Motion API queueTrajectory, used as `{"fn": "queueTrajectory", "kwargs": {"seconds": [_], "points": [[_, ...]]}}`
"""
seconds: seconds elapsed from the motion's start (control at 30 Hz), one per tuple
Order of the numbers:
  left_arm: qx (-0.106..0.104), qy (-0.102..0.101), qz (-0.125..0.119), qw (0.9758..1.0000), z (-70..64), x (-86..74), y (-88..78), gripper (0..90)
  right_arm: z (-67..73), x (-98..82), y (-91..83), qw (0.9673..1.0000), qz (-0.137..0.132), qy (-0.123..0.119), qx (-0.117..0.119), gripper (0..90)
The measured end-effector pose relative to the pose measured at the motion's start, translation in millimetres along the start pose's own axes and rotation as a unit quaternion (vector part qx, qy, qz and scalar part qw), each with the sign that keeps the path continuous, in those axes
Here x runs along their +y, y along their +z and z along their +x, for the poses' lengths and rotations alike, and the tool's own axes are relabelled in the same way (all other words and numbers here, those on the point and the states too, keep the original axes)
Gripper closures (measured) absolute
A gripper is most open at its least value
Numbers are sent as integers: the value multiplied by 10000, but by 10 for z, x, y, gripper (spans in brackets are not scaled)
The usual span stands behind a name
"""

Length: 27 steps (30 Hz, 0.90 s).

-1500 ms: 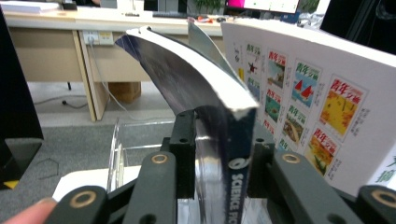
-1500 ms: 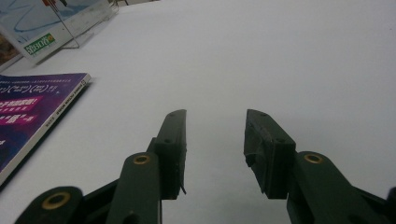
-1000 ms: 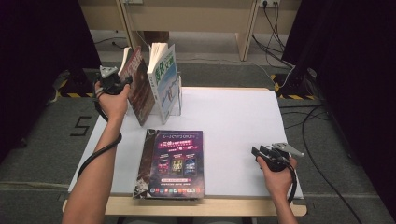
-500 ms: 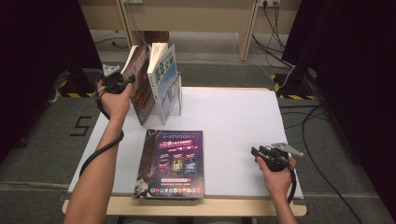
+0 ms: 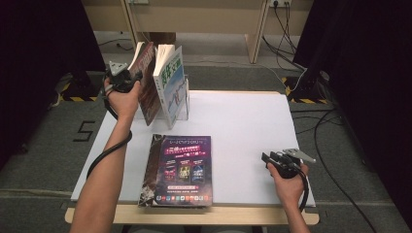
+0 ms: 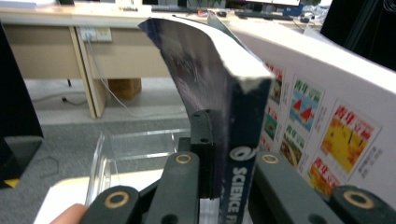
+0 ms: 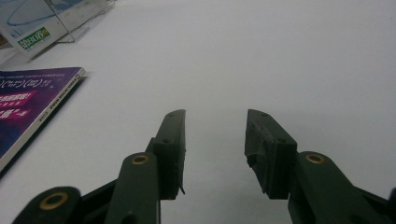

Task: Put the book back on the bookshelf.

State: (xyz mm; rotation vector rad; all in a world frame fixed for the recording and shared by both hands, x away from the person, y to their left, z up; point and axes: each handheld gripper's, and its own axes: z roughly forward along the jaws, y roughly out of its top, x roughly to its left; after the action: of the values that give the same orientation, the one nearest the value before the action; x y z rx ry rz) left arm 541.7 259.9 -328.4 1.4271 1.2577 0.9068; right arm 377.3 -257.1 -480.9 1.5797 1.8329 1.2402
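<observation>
The dark magazine (image 6: pixel 236 116) stands upright at the table's ten o'clock corner, its cover curling over at the top, its spine pinched between the jaws of the left gripper (image 5: pixel 127 80). Just beside it, at its three o'clock, a white book (image 5: pixel 171 85) leans in a clear stand (image 6: pixel 135 144). A purple magazine (image 5: pixel 180 167) lies flat at six o'clock. The right gripper (image 7: pixel 214 154) rests low at four o'clock, jaws apart over the bare table (image 5: pixel 243 126).
</observation>
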Motion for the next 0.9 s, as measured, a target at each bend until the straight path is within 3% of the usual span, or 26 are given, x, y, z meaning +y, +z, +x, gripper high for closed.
{"fn": "queueTrajectory", "kwargs": {"seconds": [0.13, 0.27, 0.47, 0.63, 0.67, 0.77, 0.9], "points": [[83, 208, -141, 9996, -55, 5, 35, 840, -1, -2, 1, 10000, 3, -8, -1, 588], [161, 140, -206, 9996, -55, -73, 83, 840, 2, 1, -5, 10000, 5, -24, 4, 588], [327, 504, -191, 9980, -109, -193, 102, 838, -6, -3, -8, 10000, 20, -14, 3, 589], [407, 655, -222, 9968, -102, -229, 70, 834, 7, -5, -9, 10000, 9, -7, 10, 590], [480, 780, -226, 9955, -91, -241, 60, 825, 17, -6, -10, 10000, -4, -11, 8, 589], [529, 868, -226, 9946, -80, -246, 52, 814, 24, -9, -13, 10000, 5, -30, 25, 589], [506, 814, -167, 9953, -52, -238, 46, 801, 39, -14, -4, 10000, 23, -52, 40, 589]]}}
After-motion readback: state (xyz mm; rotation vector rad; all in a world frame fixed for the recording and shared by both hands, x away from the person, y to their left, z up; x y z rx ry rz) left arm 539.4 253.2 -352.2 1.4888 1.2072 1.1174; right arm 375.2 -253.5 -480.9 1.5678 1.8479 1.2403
